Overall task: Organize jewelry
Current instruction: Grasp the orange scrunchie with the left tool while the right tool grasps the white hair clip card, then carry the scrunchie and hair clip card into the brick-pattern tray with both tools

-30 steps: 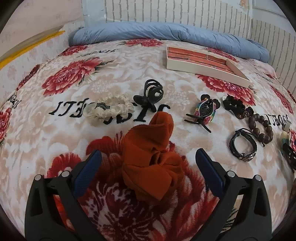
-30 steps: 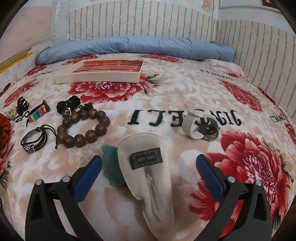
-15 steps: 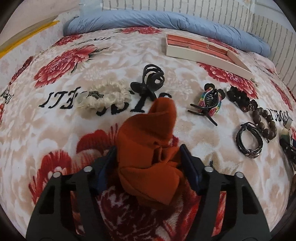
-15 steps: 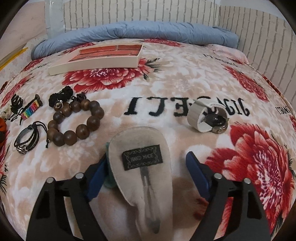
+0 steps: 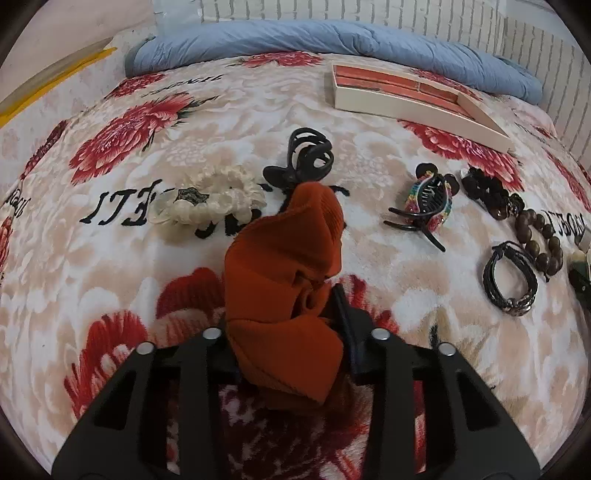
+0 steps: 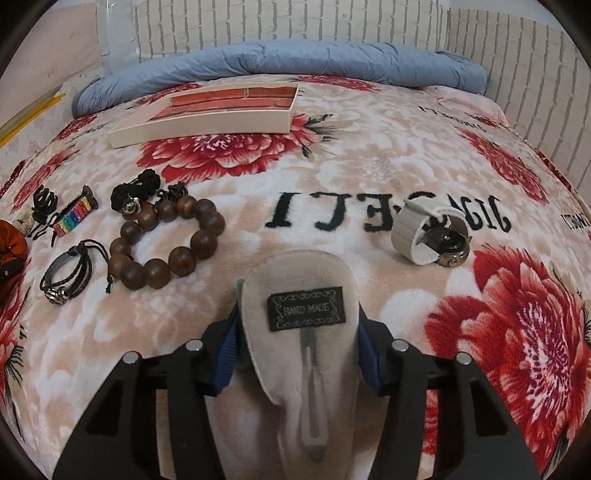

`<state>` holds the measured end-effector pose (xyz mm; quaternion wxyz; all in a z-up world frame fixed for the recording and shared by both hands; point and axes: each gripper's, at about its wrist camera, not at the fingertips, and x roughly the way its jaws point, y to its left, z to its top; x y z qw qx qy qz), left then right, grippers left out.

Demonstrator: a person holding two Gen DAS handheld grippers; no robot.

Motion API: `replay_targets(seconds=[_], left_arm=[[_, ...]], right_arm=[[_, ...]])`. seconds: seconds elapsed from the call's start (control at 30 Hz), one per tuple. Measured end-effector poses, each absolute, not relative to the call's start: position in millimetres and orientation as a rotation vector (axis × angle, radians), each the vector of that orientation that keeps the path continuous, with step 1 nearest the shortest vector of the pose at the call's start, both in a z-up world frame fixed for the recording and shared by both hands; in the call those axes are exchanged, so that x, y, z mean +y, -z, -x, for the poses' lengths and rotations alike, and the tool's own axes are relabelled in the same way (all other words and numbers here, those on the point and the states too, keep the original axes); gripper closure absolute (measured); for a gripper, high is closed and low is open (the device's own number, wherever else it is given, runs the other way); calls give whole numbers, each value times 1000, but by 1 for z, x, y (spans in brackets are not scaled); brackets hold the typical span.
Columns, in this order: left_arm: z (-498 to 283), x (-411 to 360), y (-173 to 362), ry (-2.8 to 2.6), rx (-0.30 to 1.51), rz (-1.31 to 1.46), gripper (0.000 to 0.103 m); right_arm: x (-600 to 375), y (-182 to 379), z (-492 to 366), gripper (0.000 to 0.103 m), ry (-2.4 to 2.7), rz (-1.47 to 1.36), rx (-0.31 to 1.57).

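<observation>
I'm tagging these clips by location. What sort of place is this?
Most likely a bedroom: the items lie on a bed covered by a floral blanket, a rolled blue quilt lies along its far edge, and white brick-pattern walls close it in.

Rust-orange fabric bow (image 5: pixel 284 295) bunched between tongs; cream felt hair clip (image 6: pixel 303 332), "HAND MADE" label up, on blanket.

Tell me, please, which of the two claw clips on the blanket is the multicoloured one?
The claw clip lying nearest the wooden bead bracelet has rainbow trim; the other claw clip, beyond the orange bow, is plain black.
</observation>
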<state>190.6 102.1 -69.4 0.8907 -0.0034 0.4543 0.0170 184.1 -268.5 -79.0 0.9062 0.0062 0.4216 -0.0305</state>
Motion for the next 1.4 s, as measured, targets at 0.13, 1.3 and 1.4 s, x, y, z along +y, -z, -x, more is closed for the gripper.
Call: replay_targets(seconds=[0.13, 1.3, 1.4], left_arm=[[-190, 104, 68, -35, 938, 11, 76], [-384, 20, -33, 135, 854, -22, 82], [-420, 10, -30, 126, 870, -50, 82]], right_arm=[[-271, 78, -183, 52, 53, -31, 861], [-243, -28, -373, 52, -101, -85, 714], [-237, -29, -412, 52, -104, -66, 722]])
